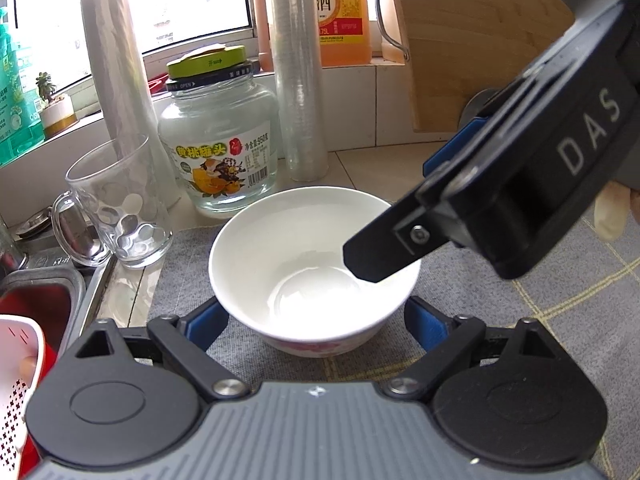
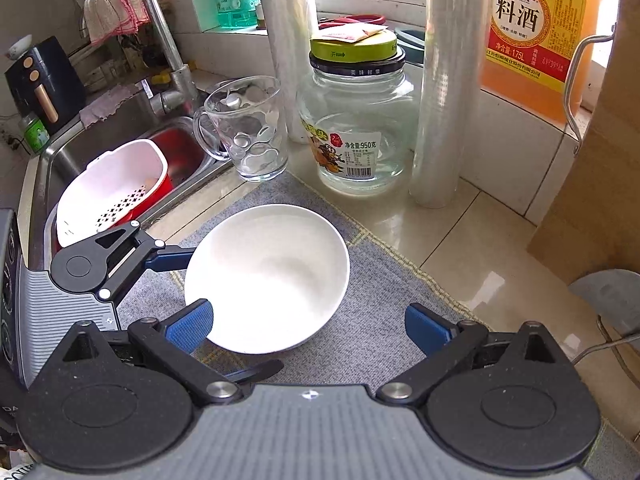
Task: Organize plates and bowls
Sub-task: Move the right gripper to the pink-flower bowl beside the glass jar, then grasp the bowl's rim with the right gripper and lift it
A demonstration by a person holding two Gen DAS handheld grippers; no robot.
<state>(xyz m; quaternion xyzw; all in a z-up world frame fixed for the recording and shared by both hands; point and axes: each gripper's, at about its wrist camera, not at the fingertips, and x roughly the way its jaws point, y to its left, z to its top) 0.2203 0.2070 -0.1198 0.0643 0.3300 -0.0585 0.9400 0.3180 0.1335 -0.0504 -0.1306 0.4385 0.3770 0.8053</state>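
Observation:
A white bowl (image 1: 312, 264) with a pink pattern low on its side stands upright on a grey mat (image 1: 520, 340). My left gripper (image 1: 314, 312) is shut on its lower body, a blue pad against each side. From the right wrist view the bowl (image 2: 272, 276) shows one left-gripper finger (image 2: 168, 260) touching its rim. My right gripper (image 2: 310, 328) is open and straddles the bowl's near rim. Its left pad hangs over the bowl's inside and its right pad is outside, above the mat (image 2: 380, 280). In the left wrist view its black fingertip (image 1: 372, 256) hovers inside the bowl.
Behind the bowl stand a glass mug (image 2: 248, 132), a lidded glass jar (image 2: 356, 128) and two upright film rolls (image 2: 440, 120). A sink (image 2: 80, 148) on the left holds a white colander (image 2: 112, 188) in a red tub. An orange bottle (image 2: 532, 40) and a wooden board (image 1: 480, 40) line the back right.

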